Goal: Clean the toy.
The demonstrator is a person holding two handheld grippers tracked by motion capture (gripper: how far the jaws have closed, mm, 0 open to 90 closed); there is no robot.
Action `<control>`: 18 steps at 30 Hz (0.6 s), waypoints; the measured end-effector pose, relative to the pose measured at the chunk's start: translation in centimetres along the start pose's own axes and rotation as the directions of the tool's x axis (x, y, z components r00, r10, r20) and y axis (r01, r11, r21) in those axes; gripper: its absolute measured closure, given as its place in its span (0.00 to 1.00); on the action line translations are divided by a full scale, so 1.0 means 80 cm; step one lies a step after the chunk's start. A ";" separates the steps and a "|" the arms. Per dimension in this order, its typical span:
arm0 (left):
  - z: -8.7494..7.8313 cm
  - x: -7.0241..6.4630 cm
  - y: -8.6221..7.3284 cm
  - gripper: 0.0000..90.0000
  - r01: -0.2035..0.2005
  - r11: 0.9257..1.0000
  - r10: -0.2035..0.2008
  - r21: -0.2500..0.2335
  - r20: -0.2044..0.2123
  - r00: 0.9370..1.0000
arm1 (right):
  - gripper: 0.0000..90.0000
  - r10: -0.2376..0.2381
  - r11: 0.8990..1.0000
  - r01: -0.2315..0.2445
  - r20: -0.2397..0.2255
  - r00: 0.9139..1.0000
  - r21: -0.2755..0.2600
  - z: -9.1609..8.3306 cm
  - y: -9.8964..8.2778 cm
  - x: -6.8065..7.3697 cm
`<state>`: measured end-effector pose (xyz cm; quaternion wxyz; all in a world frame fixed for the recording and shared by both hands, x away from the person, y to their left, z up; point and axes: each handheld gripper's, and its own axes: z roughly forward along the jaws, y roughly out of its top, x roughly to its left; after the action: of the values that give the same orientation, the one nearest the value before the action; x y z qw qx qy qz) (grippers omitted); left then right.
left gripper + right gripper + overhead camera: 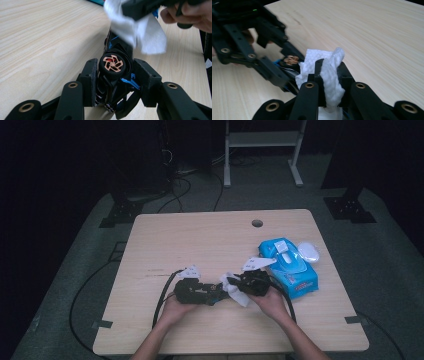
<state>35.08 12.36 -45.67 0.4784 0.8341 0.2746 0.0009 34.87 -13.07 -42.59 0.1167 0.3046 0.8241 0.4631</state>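
High view: both hands meet near the front middle of the light wood worktop (pixel 200 240). The left tongs (pixel 216 293) and the right tongs (pixel 234 285) point at each other, with a white wipe (pixel 240 295) bunched between them. What the left tongs carry is hard to make out there, just a dark lump. To the right lies a blue wipes pack (pixel 290 265) with a white lid (pixel 309 252) just beside it, near the worktop's right edge.

The left gripper view settles what that lump is: a black toy car (pixel 115 72) with blue trim and a copper-spoked wheel (pixel 112 63) facing the camera. The left tongs (pixel 115 75) pinch the car between their pads, one pad on each flank. The wipe (pixel 145 35) hangs over the car's far end, held from above by the right tongs, whose tips are cut off at the top edge along with most of the person's hand (pixel 190 12).

The right gripper view shows the right tongs (pixel 329 75) pressed together on the wipe (pixel 327 72), which folds over and between the pads. Beyond it, the car (pixel 289 62) is mostly covered by the wipe and the left tongs; one wheel and a strip of blue show. Whether the wipe touches the car's body cannot be told for sure.
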 end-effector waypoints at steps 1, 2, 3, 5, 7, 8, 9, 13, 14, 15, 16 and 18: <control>0.000 0.000 0.000 0.62 0.001 1.000 -0.001 0.000 0.000 1.000 | 0.90 0.008 1.000 -0.008 0.018 1.000 -0.001 -0.006 -0.003 -0.006; 0.000 0.000 0.000 0.62 0.003 1.000 -0.003 0.000 0.000 1.000 | 0.91 0.012 1.000 -0.012 0.025 1.000 -0.001 -0.010 -0.005 -0.009; 0.000 0.001 0.000 0.61 0.008 1.000 -0.008 0.000 0.003 1.000 | 0.91 0.030 1.000 -0.030 0.029 0.999 -0.003 -0.016 -0.010 -0.017; -0.003 0.003 0.002 0.59 0.039 0.999 -0.038 -0.021 0.021 0.999 | 0.91 0.044 0.999 -0.044 0.015 0.999 -0.001 -0.017 -0.013 -0.020; -0.006 0.004 0.003 0.58 0.048 0.998 -0.047 -0.035 0.027 0.999 | 0.91 0.040 0.999 -0.040 0.016 0.999 0.001 -0.017 -0.014 -0.018; -0.008 0.005 0.005 0.58 0.062 0.997 -0.060 -0.043 0.034 0.998 | 0.91 0.040 0.999 -0.040 0.016 0.999 0.001 -0.017 -0.014 -0.018; -0.010 0.006 0.007 0.57 0.068 0.997 -0.066 -0.047 0.035 0.997 | 0.91 0.040 0.999 -0.040 0.016 0.999 0.001 -0.017 -0.014 -0.018; -0.015 0.011 0.007 0.55 0.111 0.992 -0.107 -0.064 0.055 0.993 | 0.91 0.027 1.000 -0.027 0.009 1.000 0.009 -0.020 -0.017 -0.016; -0.015 0.011 0.007 0.55 0.111 0.992 -0.107 -0.064 0.055 0.993 | 0.91 0.027 1.000 -0.027 0.009 1.000 0.009 -0.020 -0.017 -0.016; -0.013 0.011 0.007 0.54 0.117 0.991 -0.113 -0.060 0.056 0.992 | 0.91 0.026 1.000 -0.026 0.007 1.000 0.010 -0.021 -0.017 -0.016; -0.013 0.011 0.007 0.54 0.117 0.991 -0.113 -0.060 0.056 0.992 | 0.91 0.026 1.000 -0.026 0.007 1.000 0.010 -0.021 -0.017 -0.016; -0.010 0.011 0.006 0.53 0.128 0.991 -0.125 -0.044 0.065 0.990 | 0.91 0.023 1.000 -0.023 0.006 1.000 0.012 -0.023 -0.019 -0.015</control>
<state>35.80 13.23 -45.07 0.5056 0.8030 0.3119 -0.0487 34.35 -15.63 -42.96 0.1119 0.3163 0.8228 0.4587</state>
